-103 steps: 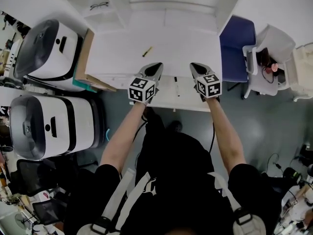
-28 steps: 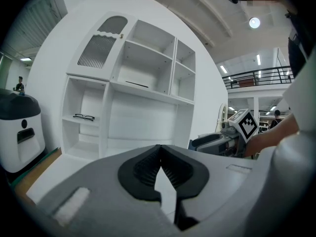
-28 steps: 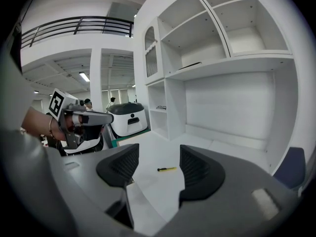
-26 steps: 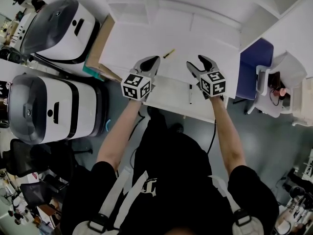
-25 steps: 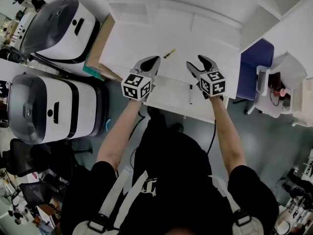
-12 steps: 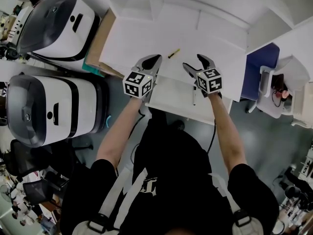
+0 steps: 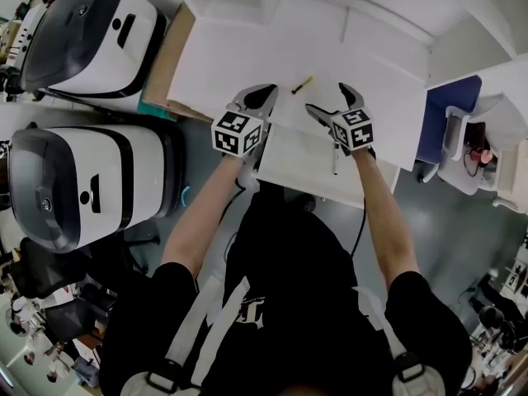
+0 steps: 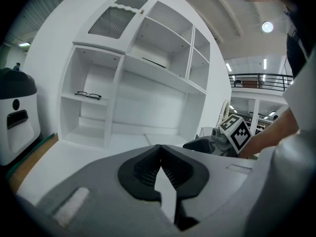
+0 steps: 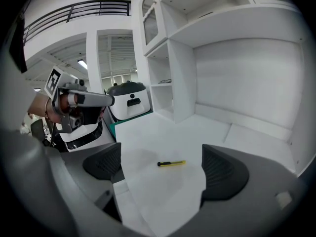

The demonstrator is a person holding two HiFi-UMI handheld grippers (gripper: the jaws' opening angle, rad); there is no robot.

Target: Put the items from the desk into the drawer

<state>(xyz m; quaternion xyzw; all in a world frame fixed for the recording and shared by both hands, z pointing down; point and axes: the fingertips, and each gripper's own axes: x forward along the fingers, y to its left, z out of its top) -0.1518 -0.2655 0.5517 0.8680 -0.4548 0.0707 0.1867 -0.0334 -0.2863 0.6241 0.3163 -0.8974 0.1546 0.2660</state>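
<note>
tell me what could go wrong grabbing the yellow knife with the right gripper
1. The knife lies flat and thin on the smooth desk. The right gripper, its jaws just opened wider with nothing between them, may nudge it away rather than pinch it.
2. The left gripper, shut and empty, hangs close beside the knife, so the two grippers could bump.

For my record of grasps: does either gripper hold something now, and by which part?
Nothing is held. The left gripper is shut, empty. The right gripper has just been opening, nothing between its jaws; the yellow cutter lies untouched on the desk.
</note>
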